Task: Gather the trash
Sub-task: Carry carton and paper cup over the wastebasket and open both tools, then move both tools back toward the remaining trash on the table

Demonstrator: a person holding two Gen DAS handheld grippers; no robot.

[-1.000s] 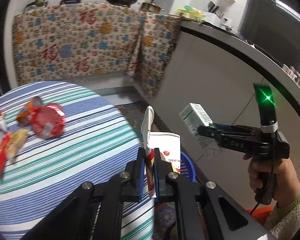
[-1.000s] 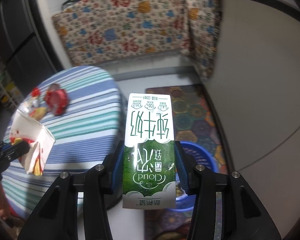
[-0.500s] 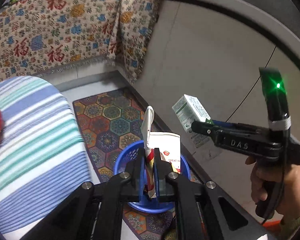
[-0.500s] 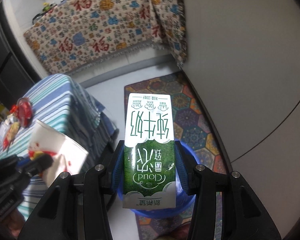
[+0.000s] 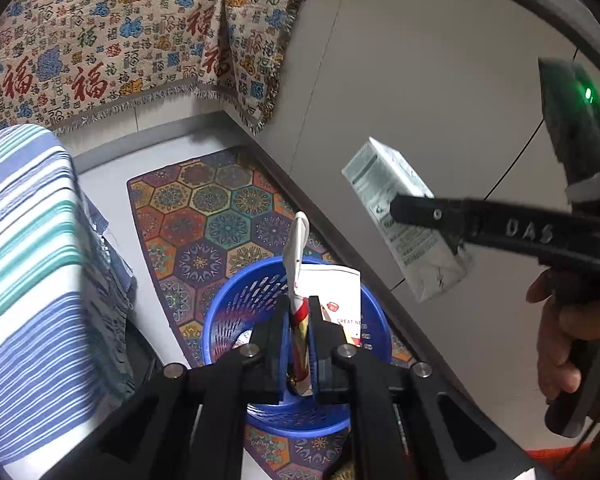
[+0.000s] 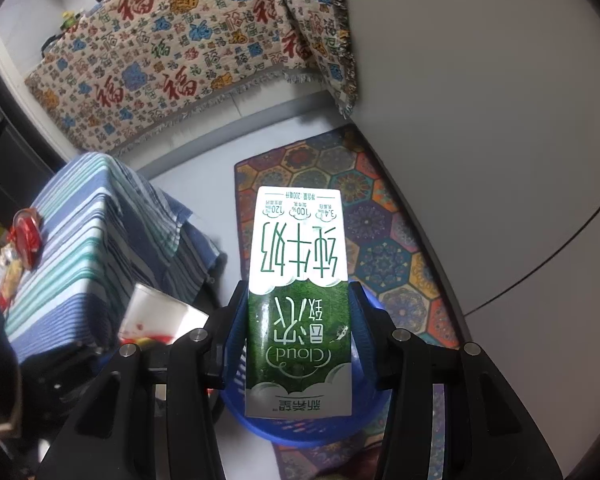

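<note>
My left gripper (image 5: 298, 320) is shut on a crumpled white and red paper carton (image 5: 332, 292) and holds it right above a blue perforated trash basket (image 5: 236, 312) on the floor. My right gripper (image 6: 298, 316) is shut on a green and white milk carton (image 6: 298, 300), held upside down over the same basket (image 6: 300, 428). In the left wrist view the milk carton (image 5: 400, 216) hangs to the right of the basket, higher up. The white carton (image 6: 160, 316) shows at the lower left of the right wrist view.
A table with a blue and green striped cloth (image 5: 28, 260) stands left of the basket, with red snack wrappers (image 6: 26, 236) on it. A patterned hexagon rug (image 5: 204, 208) lies under the basket. A grey cabinet wall (image 5: 440, 80) runs along the right.
Both grippers have swung away from the table and lowered toward the blue basket, each keeping its carton. The basket now sits directly beneath them.
</note>
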